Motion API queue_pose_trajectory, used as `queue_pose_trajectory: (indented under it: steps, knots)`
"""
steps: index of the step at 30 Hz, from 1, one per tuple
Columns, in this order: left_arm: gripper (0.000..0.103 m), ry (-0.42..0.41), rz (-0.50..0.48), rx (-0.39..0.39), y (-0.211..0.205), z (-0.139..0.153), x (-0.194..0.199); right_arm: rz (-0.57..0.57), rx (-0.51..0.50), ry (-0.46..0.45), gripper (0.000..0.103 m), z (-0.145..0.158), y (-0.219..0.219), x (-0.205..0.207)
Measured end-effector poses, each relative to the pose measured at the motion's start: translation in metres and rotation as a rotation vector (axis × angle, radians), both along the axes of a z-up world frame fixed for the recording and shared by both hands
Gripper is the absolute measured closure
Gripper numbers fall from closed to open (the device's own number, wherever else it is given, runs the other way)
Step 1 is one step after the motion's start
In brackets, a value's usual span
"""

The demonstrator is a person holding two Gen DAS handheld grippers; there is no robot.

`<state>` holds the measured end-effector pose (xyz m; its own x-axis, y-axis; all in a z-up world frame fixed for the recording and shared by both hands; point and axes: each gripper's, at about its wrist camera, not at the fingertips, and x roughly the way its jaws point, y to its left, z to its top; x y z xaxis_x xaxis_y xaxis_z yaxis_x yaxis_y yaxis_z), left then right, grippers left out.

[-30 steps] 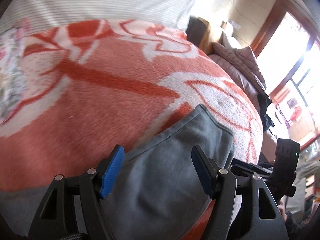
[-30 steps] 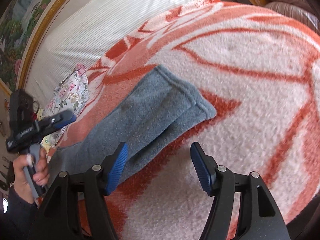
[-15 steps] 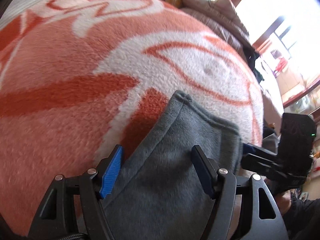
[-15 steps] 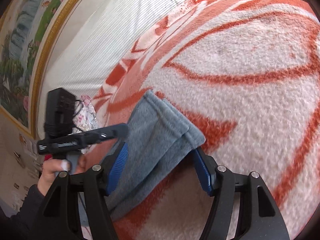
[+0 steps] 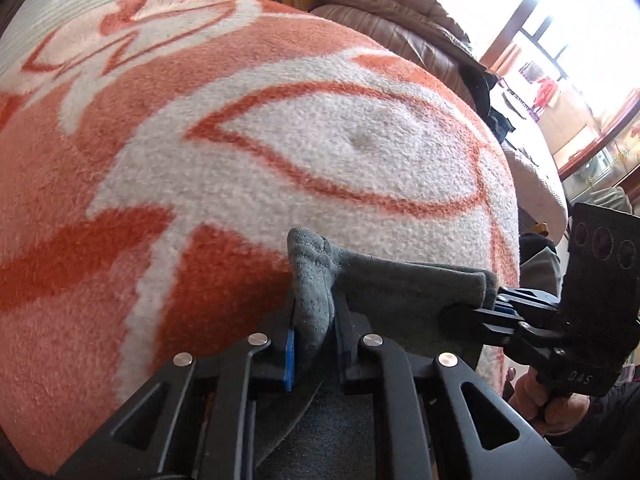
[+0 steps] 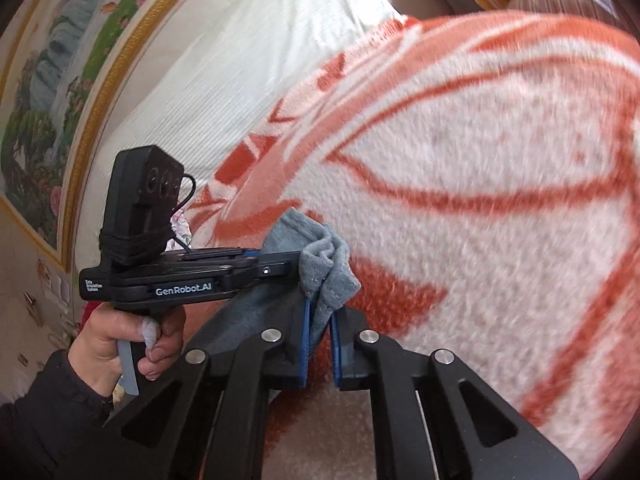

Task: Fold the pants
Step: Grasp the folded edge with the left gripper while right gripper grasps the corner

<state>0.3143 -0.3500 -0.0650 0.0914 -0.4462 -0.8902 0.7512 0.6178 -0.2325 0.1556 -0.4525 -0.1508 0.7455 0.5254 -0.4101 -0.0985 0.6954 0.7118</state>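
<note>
Grey pants [image 5: 400, 284] hem pinched in both grippers' just-closed jaws.

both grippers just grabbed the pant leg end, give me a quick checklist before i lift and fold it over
1. Left hand-held gripper closed on the grey pants: ok, its jaws have just been closing and the hem corner is bunched between the pads.
2. Right hand-held gripper closed on the other corner: ok, its jaws have just been closing and fabric is pinched.
3. Both cuff layers caught in each grip: cannot tell.
4. Hem taut between the two grippers: not ok, it sags and bunches.
5. Orange blanket free of the jaws: ok by the left view, cannot tell on the right.
6. Waist end lying flat: cannot tell, out of view.
</note>
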Motion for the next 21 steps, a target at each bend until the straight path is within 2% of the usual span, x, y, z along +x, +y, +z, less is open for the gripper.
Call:
queue_pose_trajectory:
  steps: [6,14,21]
  knots:
    - [0.092,-0.009,0.032,-0.081,0.022,0.018,-0.004,0.011,0.056,-0.011,0.094,0.003,-0.002,-0.009]
    - [0.092,-0.050,0.095,-0.205,0.058,0.069,-0.018,0.072,0.036,-0.112,0.094,0.052,0.021,-0.019]
    - [0.092,-0.096,0.177,-0.302,0.113,0.107,-0.042,0.163,0.018,-0.192,0.094,0.091,0.058,-0.035]
